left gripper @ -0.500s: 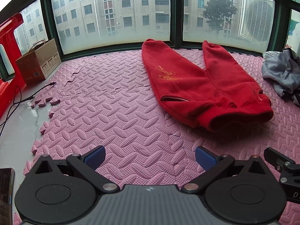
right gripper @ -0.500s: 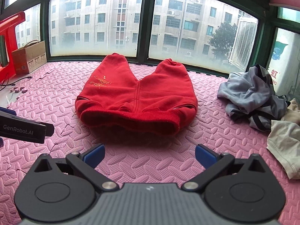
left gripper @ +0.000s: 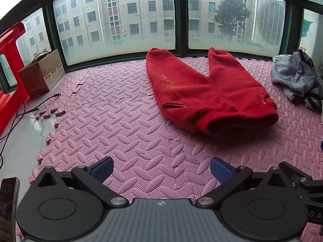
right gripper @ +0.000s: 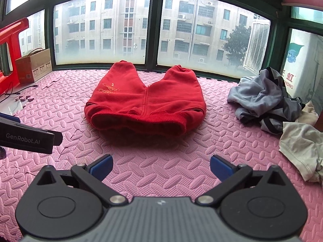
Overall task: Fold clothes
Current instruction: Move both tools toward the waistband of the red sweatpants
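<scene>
A: Where are the red trousers (right gripper: pixel 145 102)?

B: Flat on the pink foam mat (right gripper: pixel 161 161), ahead of both sets of jaws, waistband toward us and two legs spread toward the window (right gripper: pixel 101 30). From the right gripper (right gripper: pixel 161 167) they lie straight ahead; from the left gripper (left gripper: pixel 161 170) they sit ahead and to the right (left gripper: pixel 201 92).

A: Room to move?

B: Bare mat lies between the jaws and the waistband. Left of the trousers the mat is open as far as its toothed edge, where pale floor (left gripper: pixel 18 141) begins. To the right, a grey garment heap (right gripper: pixel 264 100) lies near, with a cream garment (right gripper: pixel 300 147) closer in.

A: Count things.

B: One pair of trousers, one grey heap, one cream garment, one cardboard box (left gripper: pixel 42 72) by the window at far left, one phone (left gripper: pixel 8 203) beside the left gripper.

A: And the jaws?

B: Both grippers stand wide apart, blue pads (right gripper: pixel 102 166) spread, holding nothing, touching nothing. The left gripper's body shows at the left edge of the right view.
</scene>
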A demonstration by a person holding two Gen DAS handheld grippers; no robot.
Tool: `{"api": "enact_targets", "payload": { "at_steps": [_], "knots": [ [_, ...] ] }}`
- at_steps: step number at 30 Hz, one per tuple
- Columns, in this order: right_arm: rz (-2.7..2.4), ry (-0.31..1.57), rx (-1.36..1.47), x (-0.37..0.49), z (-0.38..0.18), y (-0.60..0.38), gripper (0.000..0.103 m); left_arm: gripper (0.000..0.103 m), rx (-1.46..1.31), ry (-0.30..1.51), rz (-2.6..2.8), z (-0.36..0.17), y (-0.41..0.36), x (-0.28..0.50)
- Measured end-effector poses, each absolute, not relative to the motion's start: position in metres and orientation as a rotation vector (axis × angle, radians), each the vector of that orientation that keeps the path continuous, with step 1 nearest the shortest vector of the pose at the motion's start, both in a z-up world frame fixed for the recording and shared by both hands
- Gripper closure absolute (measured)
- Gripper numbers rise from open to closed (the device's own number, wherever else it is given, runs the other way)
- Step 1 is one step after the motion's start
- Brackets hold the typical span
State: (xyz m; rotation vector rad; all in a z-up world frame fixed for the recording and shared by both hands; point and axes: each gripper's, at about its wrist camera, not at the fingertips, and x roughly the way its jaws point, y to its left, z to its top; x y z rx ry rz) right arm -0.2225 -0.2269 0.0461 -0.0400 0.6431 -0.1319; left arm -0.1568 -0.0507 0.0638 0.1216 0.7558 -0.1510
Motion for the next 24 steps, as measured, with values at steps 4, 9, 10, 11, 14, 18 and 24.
{"api": "enact_targets", "payload": {
  "at_steps": [4,9,10,11,14,18,24],
  "knots": [
    [-0.134,0.633,-0.039,-0.227,0.050,-0.228,0.000,0.000,0.119,0.747,-0.151,0.069,-0.050,-0.161],
    [-0.139,0.620,-0.036,-0.232,0.055,-0.230,0.000,0.000,0.115,0.735,-0.155,0.075,-0.049,-0.164],
    [-0.139,0.620,-0.035,-0.232,0.056,-0.230,0.000,0.000,0.115,0.736,-0.155,0.076,-0.049,-0.164],
    [-0.139,0.620,-0.034,-0.232,0.057,-0.231,0.000,0.000,0.116,0.736,-0.153,0.077,-0.049,-0.163],
    [-0.140,0.622,-0.044,-0.230,0.058,-0.233,0.000,0.000,0.117,0.737,-0.148,0.079,-0.049,-0.161],
    [-0.143,0.625,-0.054,-0.221,0.059,-0.237,0.002,0.000,0.119,0.738,-0.151,0.081,-0.051,-0.153],
    [-0.143,0.646,-0.062,-0.199,0.056,-0.243,0.008,0.000,0.152,0.739,-0.158,0.079,-0.058,-0.135]
  ]
}}
